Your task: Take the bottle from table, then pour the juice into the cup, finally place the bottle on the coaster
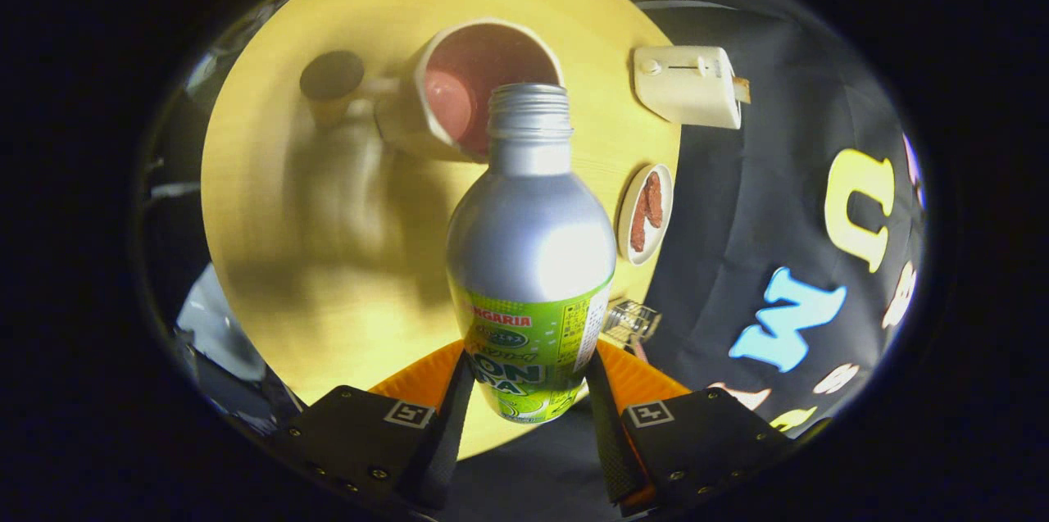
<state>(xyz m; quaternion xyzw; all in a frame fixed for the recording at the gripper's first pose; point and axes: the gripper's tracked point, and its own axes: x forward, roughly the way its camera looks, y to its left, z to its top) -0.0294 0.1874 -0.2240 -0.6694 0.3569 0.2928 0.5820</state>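
My gripper point(529, 395) is shut on the silver bottle point(531, 243), both fingers pressing its green-labelled lower body. The view is rolled over, so the bottle is tipped with its open threaded neck point(529, 111) at the rim of the cup point(471, 88). The cup is white outside and dark red inside, with a handle toward the round dark coaster point(331, 75), which lies on the yellow table point(328, 260) just beyond that handle. I cannot make out any juice flowing from the neck.
A white toaster point(687, 85) stands near the table's edge on the far side of the cup from the coaster. A small white plate point(646, 212) with brown food lies close beside the bottle. A small clear object point(631, 319) sits by the table edge near the fingers.
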